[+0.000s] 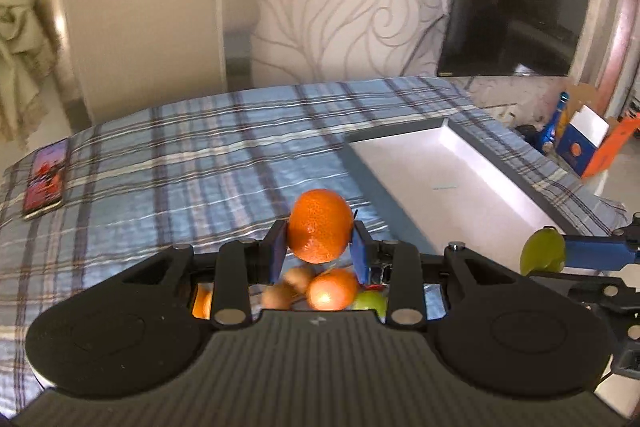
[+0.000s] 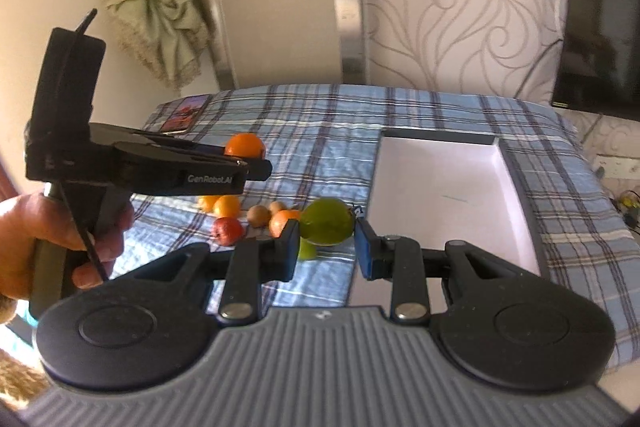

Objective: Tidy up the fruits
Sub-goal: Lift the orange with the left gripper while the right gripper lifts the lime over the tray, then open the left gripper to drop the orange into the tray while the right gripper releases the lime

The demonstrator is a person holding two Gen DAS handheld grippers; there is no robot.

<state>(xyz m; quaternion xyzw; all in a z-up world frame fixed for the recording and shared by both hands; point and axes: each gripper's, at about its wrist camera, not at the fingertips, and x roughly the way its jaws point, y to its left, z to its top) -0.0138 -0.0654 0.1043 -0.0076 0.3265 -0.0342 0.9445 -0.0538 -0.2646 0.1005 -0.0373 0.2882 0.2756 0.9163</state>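
A blue plaid cloth covers the table. On it lie a white tray, a phone at the far corner, and loose fruit left of the tray.

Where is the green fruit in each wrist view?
Left wrist: green fruit at the right edge, held by the right tongs.
Right wrist: green fruit at centre, between the tongs' fingers.
Shared landmark: the white tray on the plaid cloth.
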